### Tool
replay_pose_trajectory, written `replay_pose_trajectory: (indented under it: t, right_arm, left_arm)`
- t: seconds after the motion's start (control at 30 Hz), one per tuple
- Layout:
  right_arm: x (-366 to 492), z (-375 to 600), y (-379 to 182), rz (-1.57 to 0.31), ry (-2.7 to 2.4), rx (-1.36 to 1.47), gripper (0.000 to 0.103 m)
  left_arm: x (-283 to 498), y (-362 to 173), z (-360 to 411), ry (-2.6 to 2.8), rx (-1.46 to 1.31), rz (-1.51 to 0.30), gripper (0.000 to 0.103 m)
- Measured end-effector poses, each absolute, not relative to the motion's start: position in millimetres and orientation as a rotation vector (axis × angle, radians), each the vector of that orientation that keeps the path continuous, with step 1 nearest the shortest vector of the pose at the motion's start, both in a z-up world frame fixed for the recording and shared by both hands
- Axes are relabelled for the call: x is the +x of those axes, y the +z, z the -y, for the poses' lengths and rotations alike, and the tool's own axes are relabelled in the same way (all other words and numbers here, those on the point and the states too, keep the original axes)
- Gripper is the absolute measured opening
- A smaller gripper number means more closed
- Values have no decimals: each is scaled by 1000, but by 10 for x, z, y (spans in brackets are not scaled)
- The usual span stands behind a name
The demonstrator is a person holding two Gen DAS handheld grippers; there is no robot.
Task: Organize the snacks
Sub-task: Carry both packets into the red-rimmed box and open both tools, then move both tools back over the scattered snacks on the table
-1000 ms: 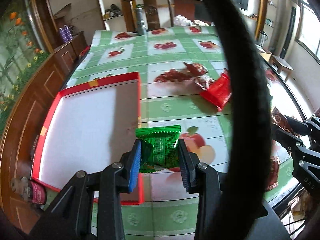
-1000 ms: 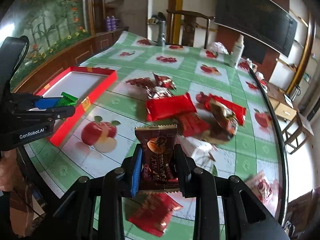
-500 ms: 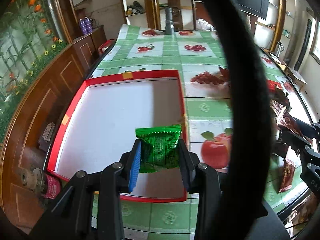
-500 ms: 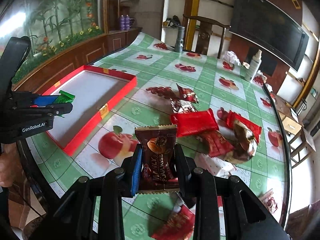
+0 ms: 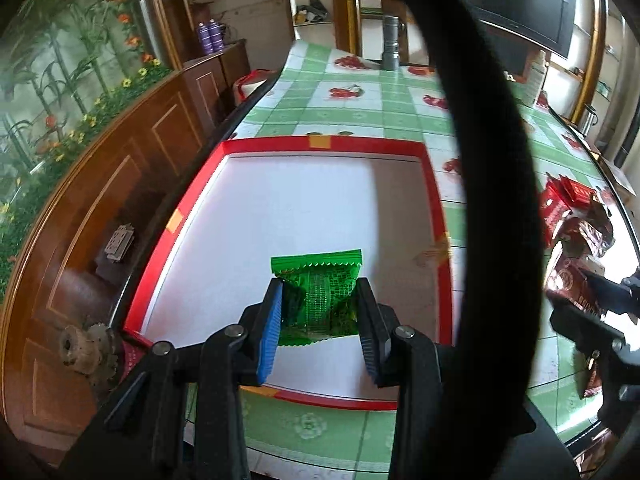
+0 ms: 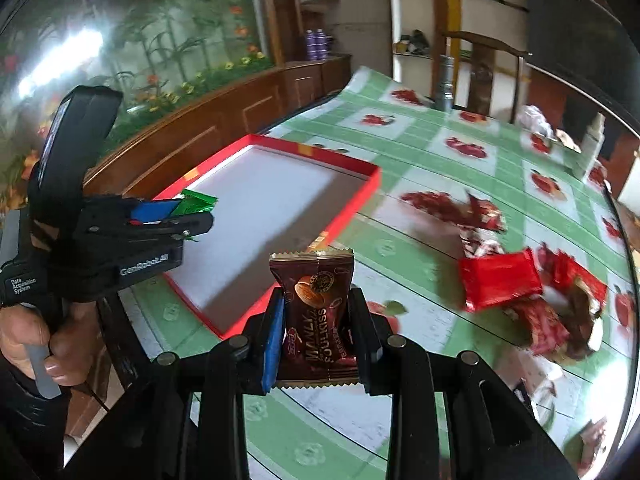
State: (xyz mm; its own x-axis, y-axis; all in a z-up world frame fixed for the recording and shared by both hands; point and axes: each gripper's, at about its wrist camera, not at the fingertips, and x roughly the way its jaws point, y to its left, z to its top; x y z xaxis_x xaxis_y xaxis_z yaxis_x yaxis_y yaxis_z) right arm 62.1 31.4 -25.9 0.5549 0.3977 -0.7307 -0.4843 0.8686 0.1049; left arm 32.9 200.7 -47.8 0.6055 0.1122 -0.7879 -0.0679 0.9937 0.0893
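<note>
The left gripper [image 5: 320,320] pinches a green snack packet [image 5: 318,288] above the red tray [image 5: 434,200] at the desk's left edge; the right gripper [image 6: 318,332] clamps a brown packet [image 6: 316,312] just outside the tray's near rim. Letting go early would probably drop the brown packet on the desk.

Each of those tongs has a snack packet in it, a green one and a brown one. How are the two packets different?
Colour: the green packet is shiny with a grid pattern and no readable print; the brown packet shows an almond picture and lettering.
Place: the green packet, in the left tongs, hangs over the red tray; the brown packet, in the right tongs, is just outside the tray's near wall.
Shared: both are small, zigzag-edged, pinched at the sides.
</note>
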Motion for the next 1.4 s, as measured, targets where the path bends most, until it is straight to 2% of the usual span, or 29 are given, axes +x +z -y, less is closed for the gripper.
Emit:
replay_pose_trajectory:
  t: [0.3,0.9,0.97,1.03,1.1,1.17,1.4]
  right_arm:
    - [765,-717,-258,-838,628,-92,30]
    - [1023,-1309,-690,-962,680,-121,32]
    - [1040,-1307,-719,-973,667,-122,33]
    - [1035,-1267,-704,-971,651,-114,36]
    - [1030,-1222,-660,-956,639,-109,44]
    - [971,-1117,-538,-922,640,-88,54]
    - [745,-580,-202,-819,578,-34,63]
  left_arm:
    - [369,-534,-2288,195,44,-913,37]
    - [610,-956,-2686,278,35,-997,38]
    - [621,-985,-2688,284,43,-1010,43]
    - [609,-977,-2695,295,45,-1006,57]
    - [587,-938,-2701,306,44,-993,68]
    - [552,-873,-2691,314,45,-974,68]
    - [406,-558,-2468,311,84,-888,78]
